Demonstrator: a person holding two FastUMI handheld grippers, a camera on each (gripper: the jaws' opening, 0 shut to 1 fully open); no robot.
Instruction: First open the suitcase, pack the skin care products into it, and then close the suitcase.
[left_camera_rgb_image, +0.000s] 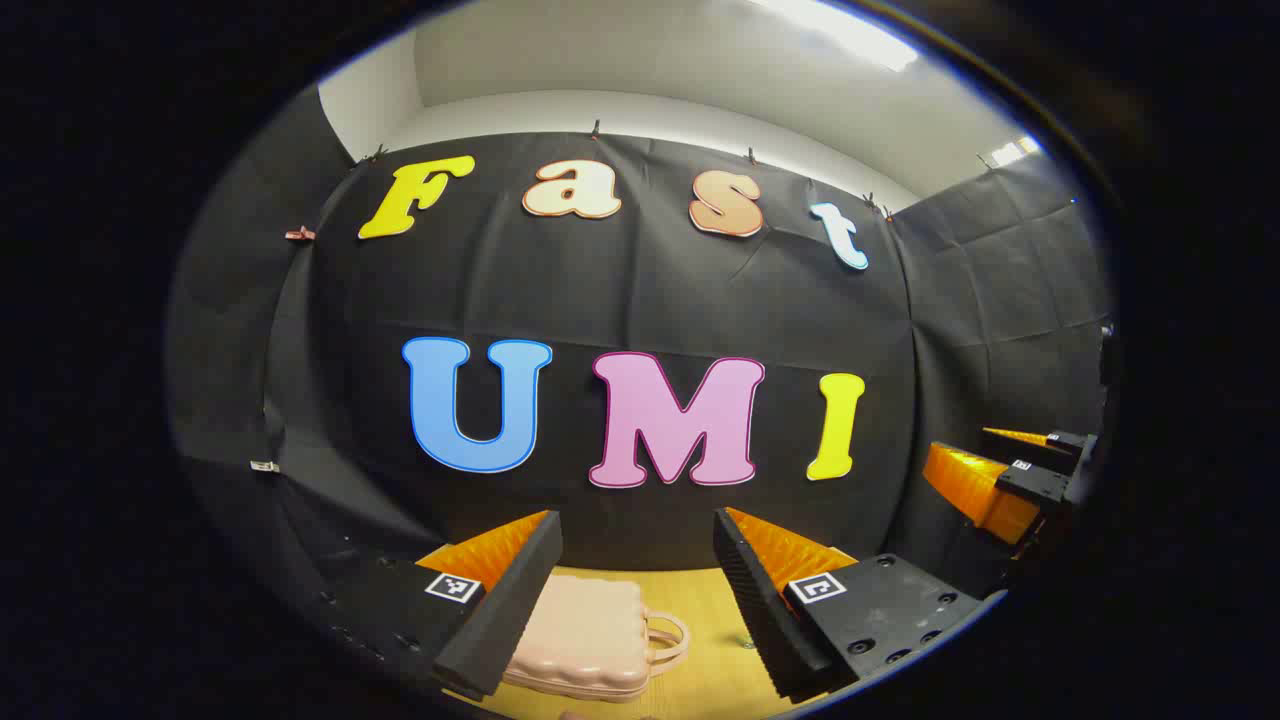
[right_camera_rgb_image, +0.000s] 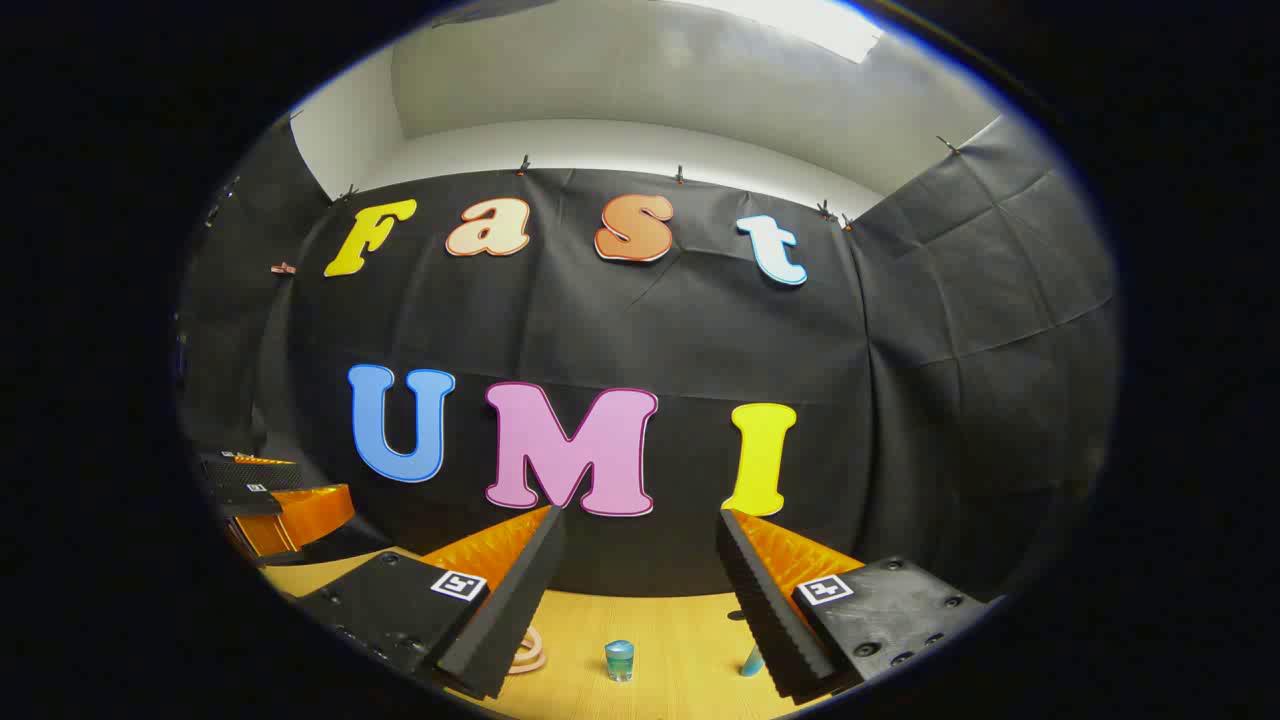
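Above the table (left_camera_rgb_image: 700, 620) both grippers hang with jaws spread and nothing between them: the left gripper (left_camera_rgb_image: 637, 600) faces the suitcase (left_camera_rgb_image: 590, 635), the right gripper (right_camera_rgb_image: 640, 600) faces a small jar (right_camera_rgb_image: 619, 660). The suitcase lies shut near the table's front edge, handle (left_camera_rgb_image: 668, 640) toward the middle. It looks smooth and light, so a push on the lid could slide it instead of opening it. The jar stands alone mid-table and could tip if clipped; a bluish item (right_camera_rgb_image: 750, 662) sits half hidden beside the right finger. Wood-grain tabletop, black cloth walls, white ceiling above.
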